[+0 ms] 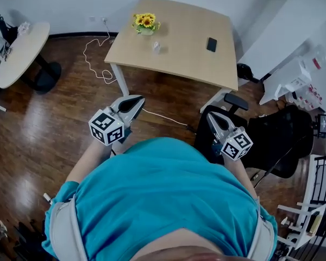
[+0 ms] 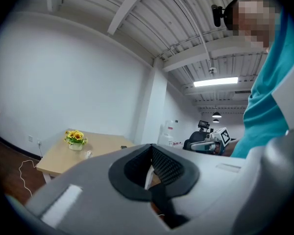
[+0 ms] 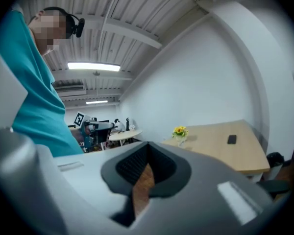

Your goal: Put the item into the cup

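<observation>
The table [image 1: 179, 58] sits upper centre, well apart from me. My left gripper [image 1: 137, 100] and right gripper [image 1: 212, 116] are both closed, holding nothing. A small white thing [image 1: 157, 48] near the flowers [image 1: 145, 22] looks light. I can't tell item from cup, so I'd pinch its sides gently.

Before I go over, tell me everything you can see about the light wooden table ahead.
The table has a pale wood-look top, roughly square with rounded corners, on white legs. It stands level on the dark wood floor near the white wall. On it sit a pot of yellow flowers, a small pale object and a flat dark slab. A white cable lies on the floor by one leg.
</observation>
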`<state>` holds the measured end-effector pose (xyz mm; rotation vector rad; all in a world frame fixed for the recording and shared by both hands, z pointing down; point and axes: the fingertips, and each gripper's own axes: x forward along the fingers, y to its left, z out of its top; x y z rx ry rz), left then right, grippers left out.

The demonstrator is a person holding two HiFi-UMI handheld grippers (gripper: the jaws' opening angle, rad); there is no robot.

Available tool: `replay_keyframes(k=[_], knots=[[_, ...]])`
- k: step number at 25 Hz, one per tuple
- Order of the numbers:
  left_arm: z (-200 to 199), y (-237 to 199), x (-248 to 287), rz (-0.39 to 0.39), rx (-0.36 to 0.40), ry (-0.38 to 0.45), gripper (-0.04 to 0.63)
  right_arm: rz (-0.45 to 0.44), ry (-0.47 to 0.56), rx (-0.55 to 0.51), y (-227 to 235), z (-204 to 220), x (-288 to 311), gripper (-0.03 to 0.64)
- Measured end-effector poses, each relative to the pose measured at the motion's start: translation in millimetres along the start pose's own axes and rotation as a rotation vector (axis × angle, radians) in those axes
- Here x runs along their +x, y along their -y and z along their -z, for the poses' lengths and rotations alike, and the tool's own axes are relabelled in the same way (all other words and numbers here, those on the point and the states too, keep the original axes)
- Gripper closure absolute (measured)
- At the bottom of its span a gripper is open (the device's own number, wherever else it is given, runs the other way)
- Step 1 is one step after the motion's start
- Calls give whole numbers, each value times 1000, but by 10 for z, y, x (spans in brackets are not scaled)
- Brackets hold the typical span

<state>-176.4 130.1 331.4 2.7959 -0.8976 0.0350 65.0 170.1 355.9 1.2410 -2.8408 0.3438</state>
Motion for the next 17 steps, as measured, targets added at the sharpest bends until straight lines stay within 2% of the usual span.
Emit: replay_keyframes(k=[17], knots=[[45, 40, 12, -3, 10, -24, 591, -2, 0, -25, 55, -63, -36, 617]])
